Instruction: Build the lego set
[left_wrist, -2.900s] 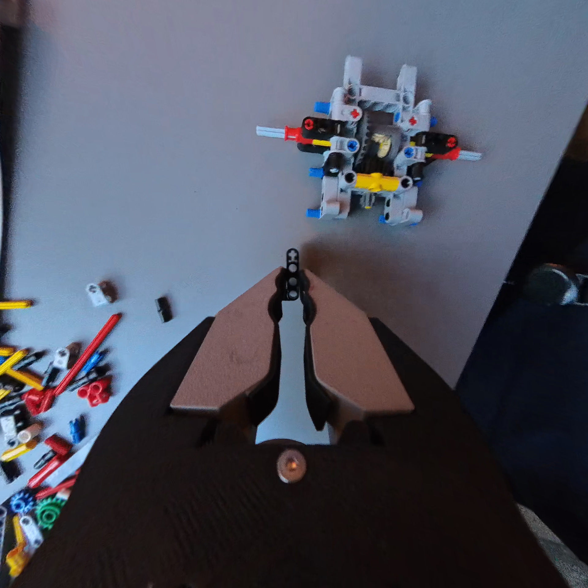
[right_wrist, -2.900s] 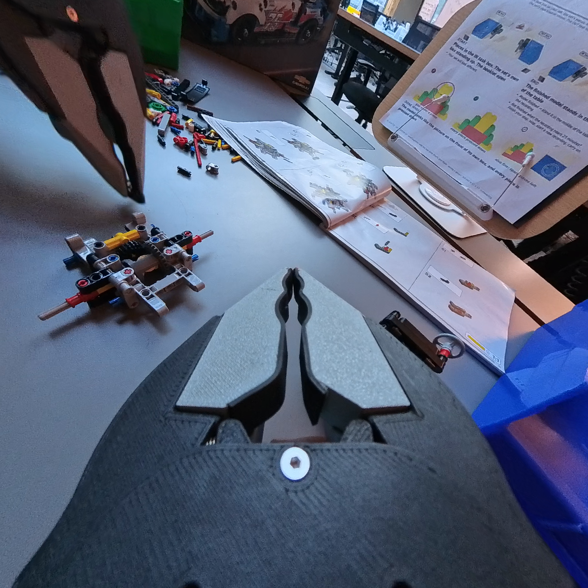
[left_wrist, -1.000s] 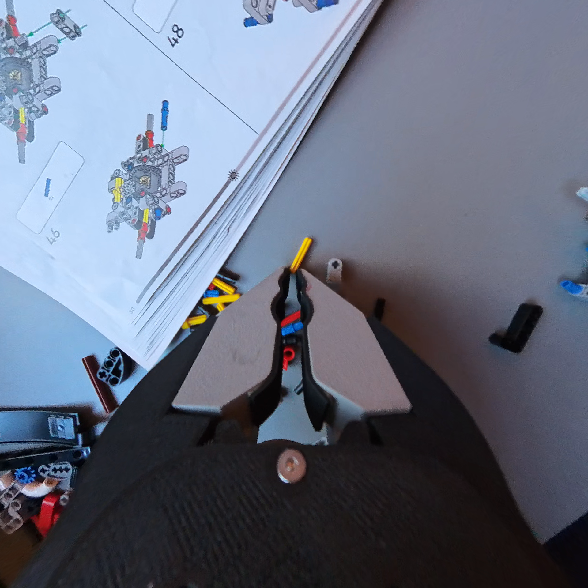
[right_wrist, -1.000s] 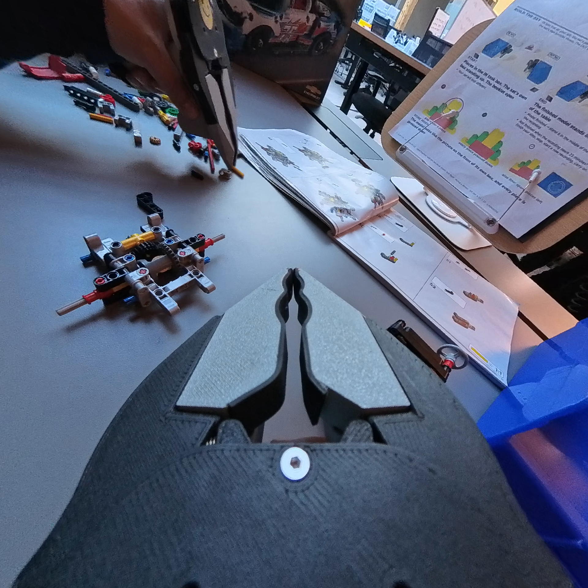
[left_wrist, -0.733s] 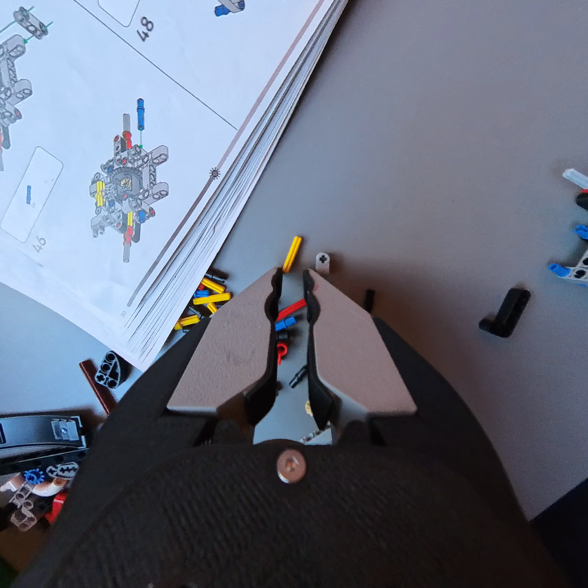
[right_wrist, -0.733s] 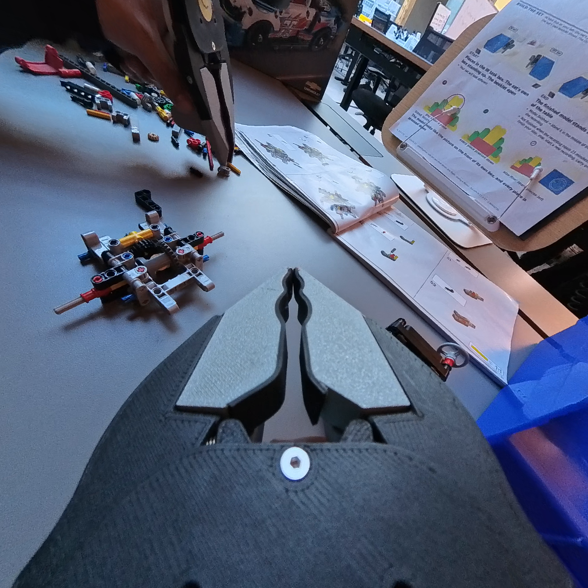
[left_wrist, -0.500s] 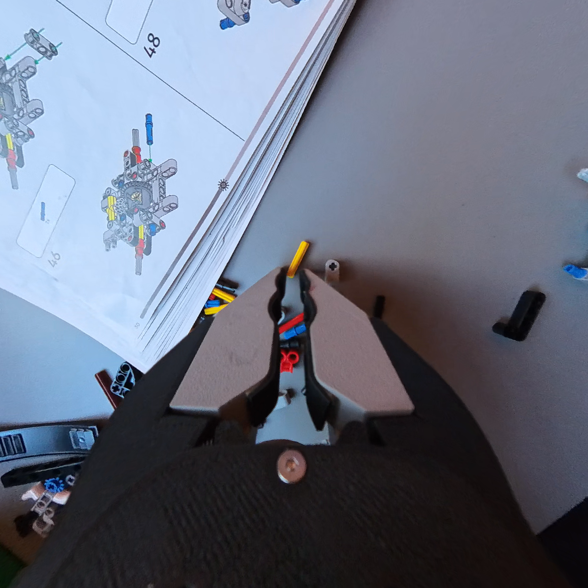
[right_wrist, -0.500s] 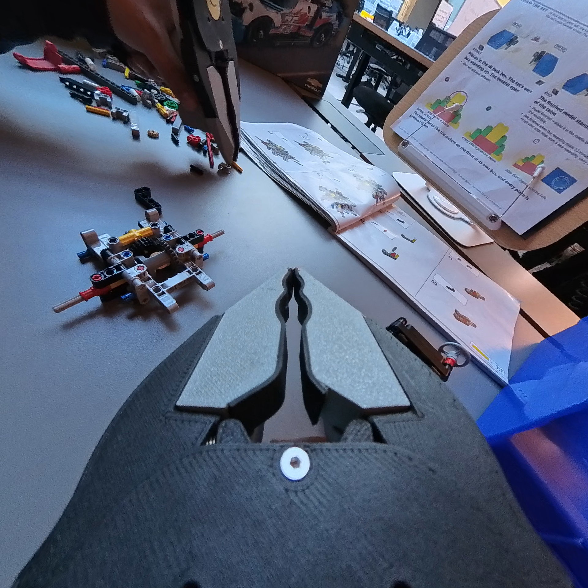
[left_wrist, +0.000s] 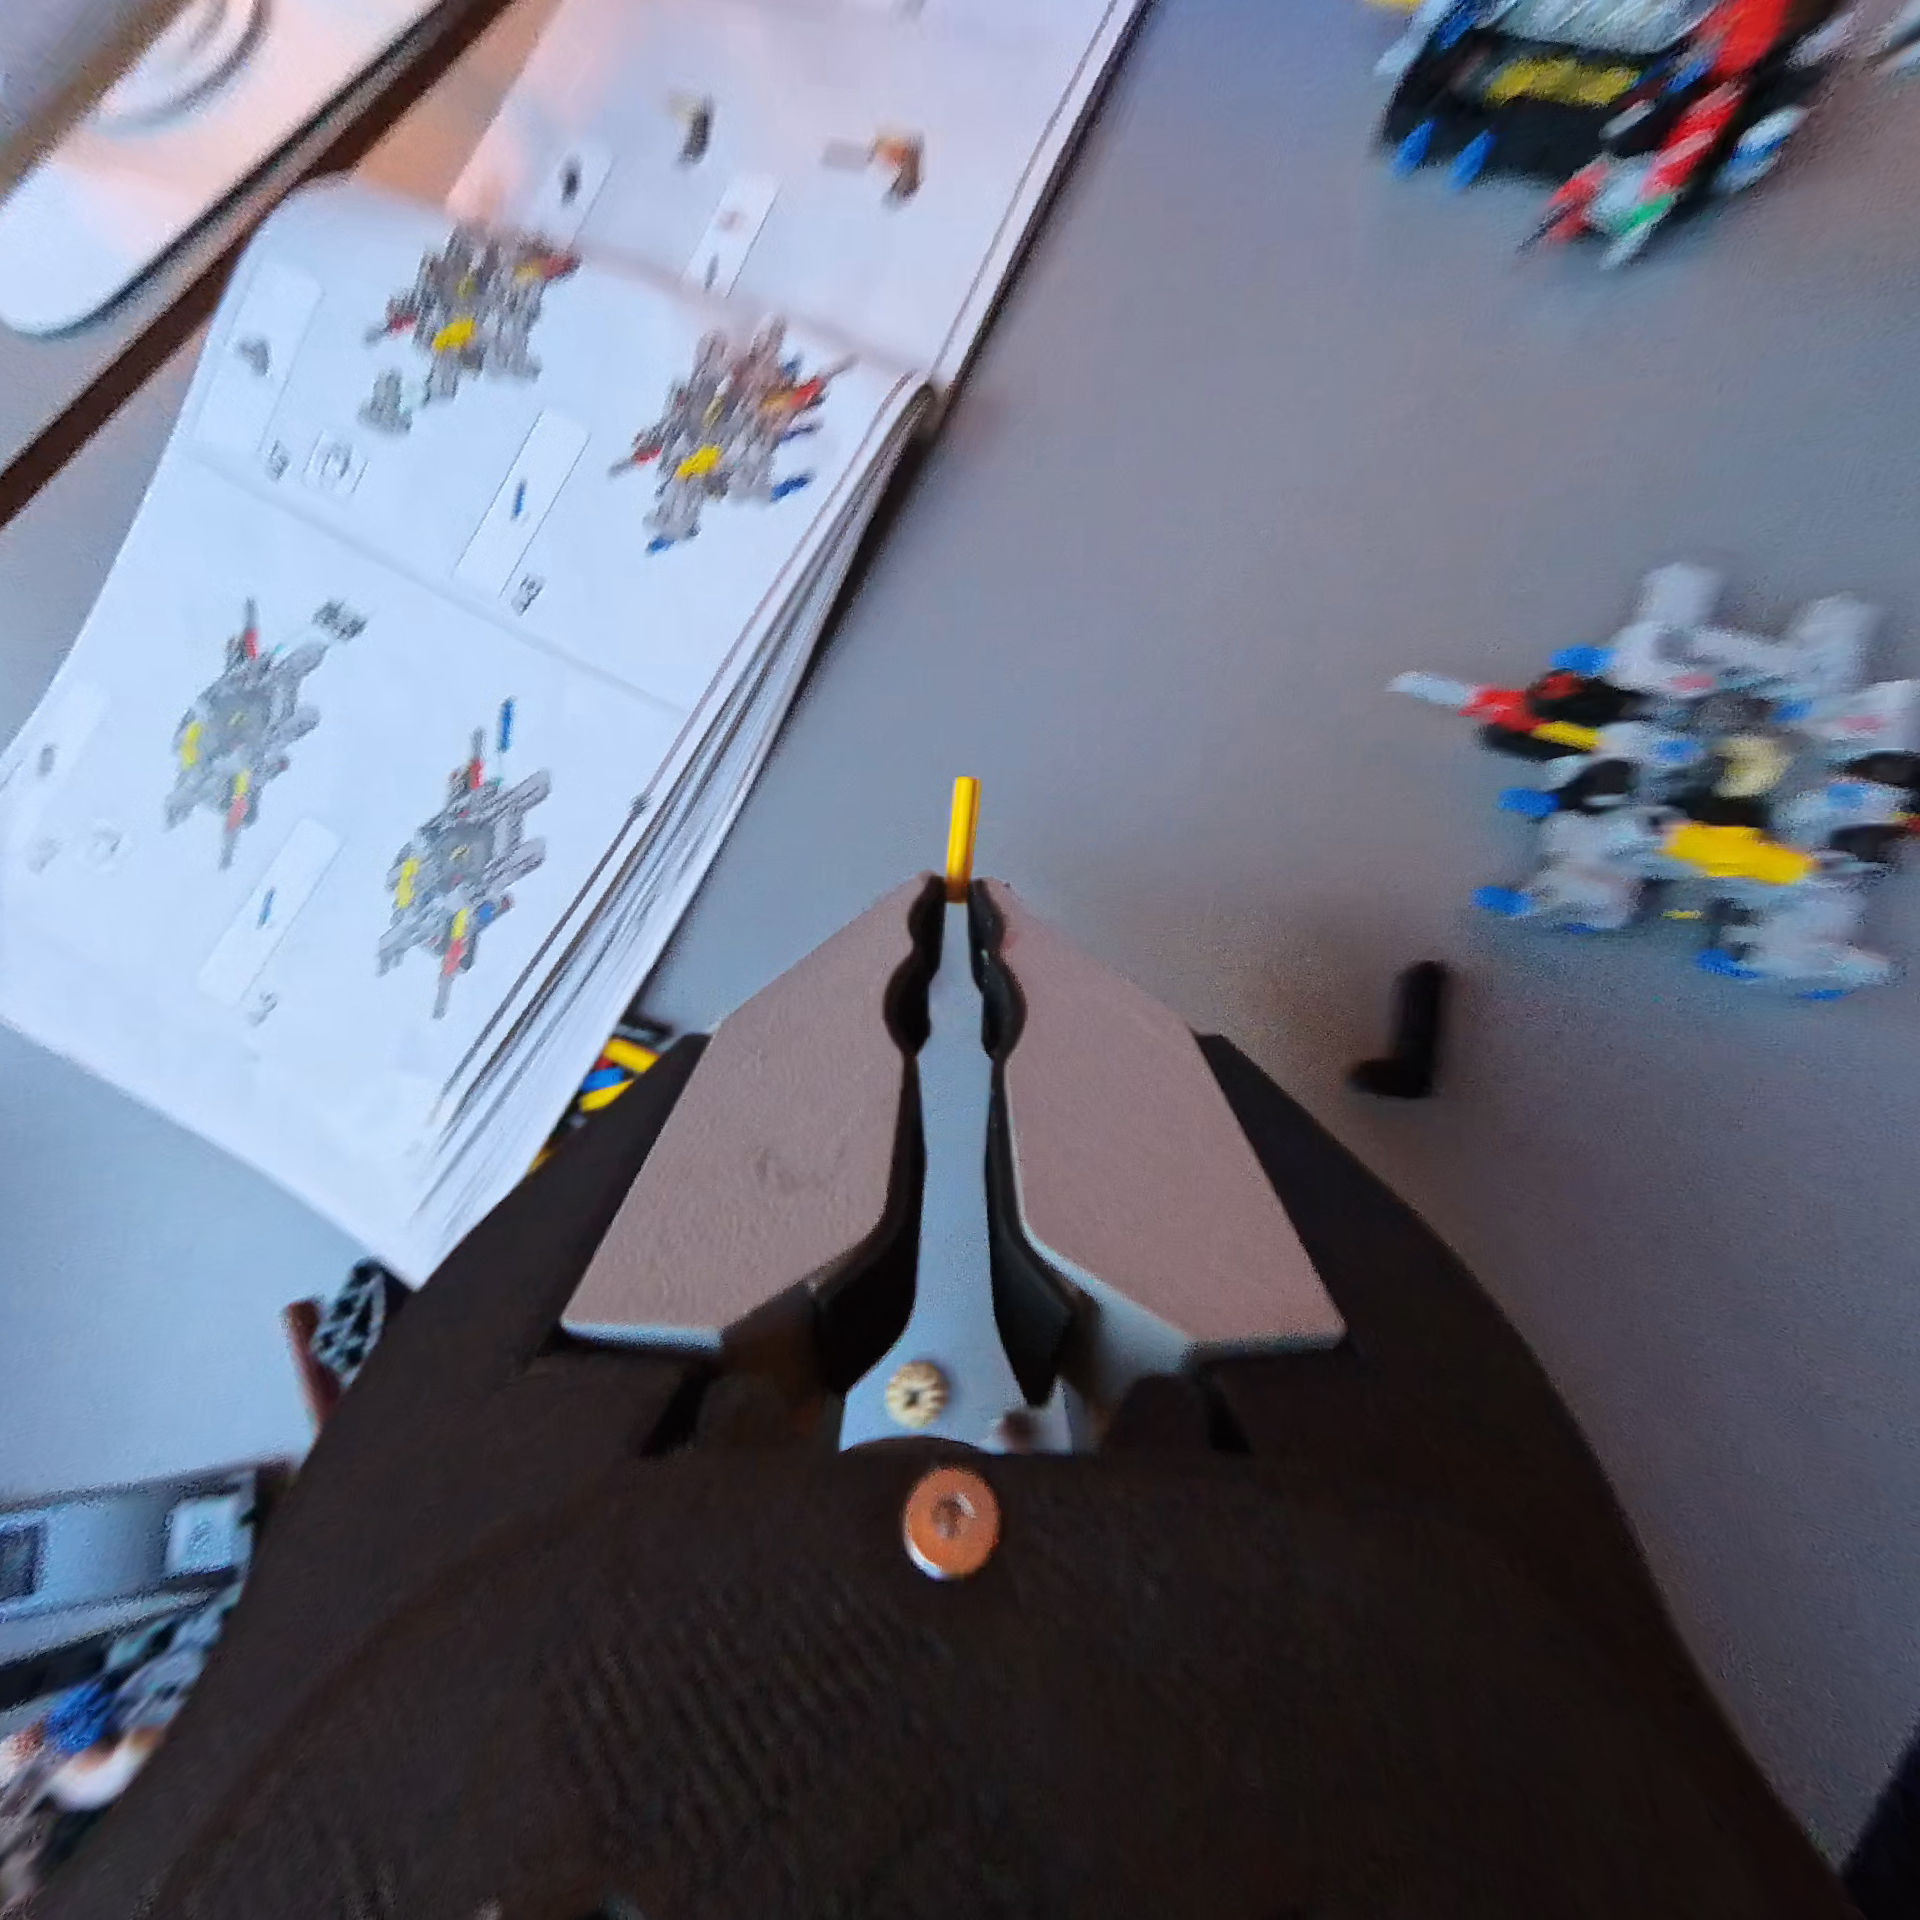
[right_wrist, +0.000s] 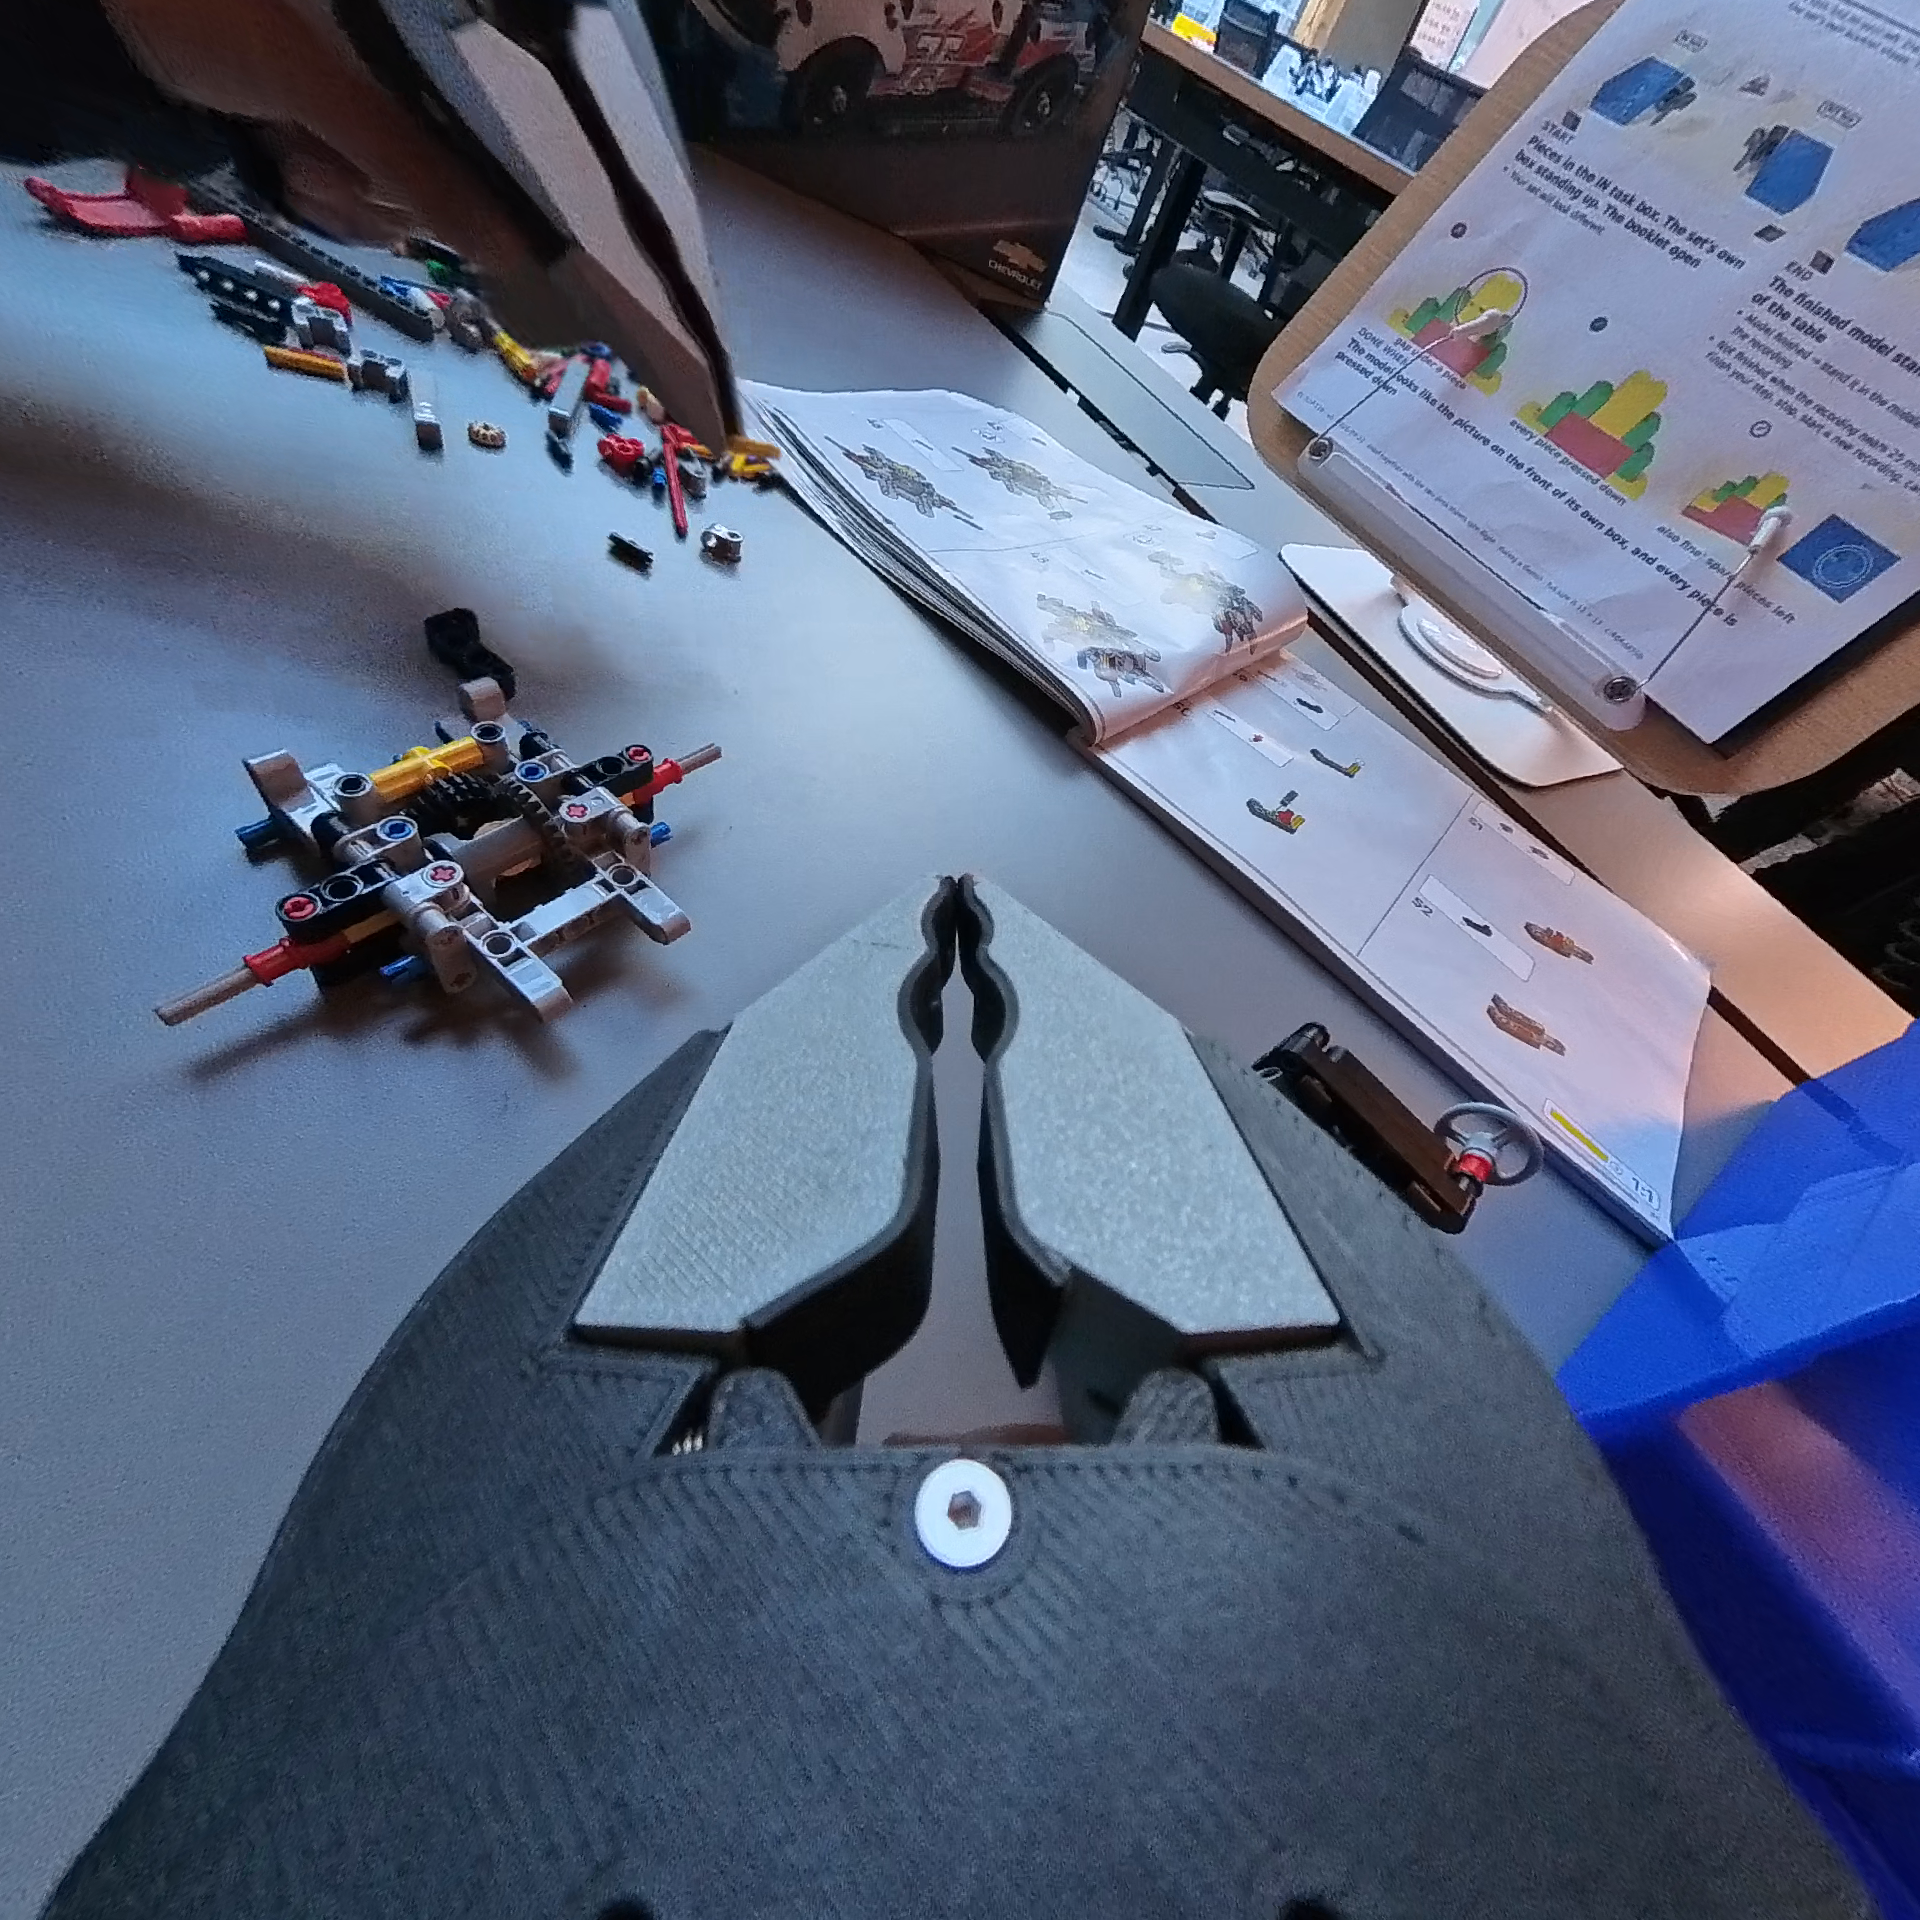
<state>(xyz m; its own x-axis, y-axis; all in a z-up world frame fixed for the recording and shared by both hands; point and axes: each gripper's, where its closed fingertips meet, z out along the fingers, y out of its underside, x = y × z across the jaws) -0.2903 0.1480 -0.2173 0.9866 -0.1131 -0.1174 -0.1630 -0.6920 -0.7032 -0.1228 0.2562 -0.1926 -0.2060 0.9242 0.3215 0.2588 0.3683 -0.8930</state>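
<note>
Fingers of the left gripper (left_wrist: 958, 888) pinch a yellow axle (left_wrist: 962, 831) above the counter (left_wrist: 1195, 623); the grey assembly (left_wrist: 1704, 790) lies at three o'clock. Right gripper (right_wrist: 956, 883) fingers clenched, empty.

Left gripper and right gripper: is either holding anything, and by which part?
The left gripper pinches a short yellow rod by its near end; the rest juts forward. The right gripper is shut on nothing.

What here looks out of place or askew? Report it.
Nothing looks damaged or spilled. The loose parts lie scattered on the table beside the open booklet, and the assembly lies flat. The left gripper pinches a yellow axle by one end; the right gripper is shut with nothing in it.
</note>
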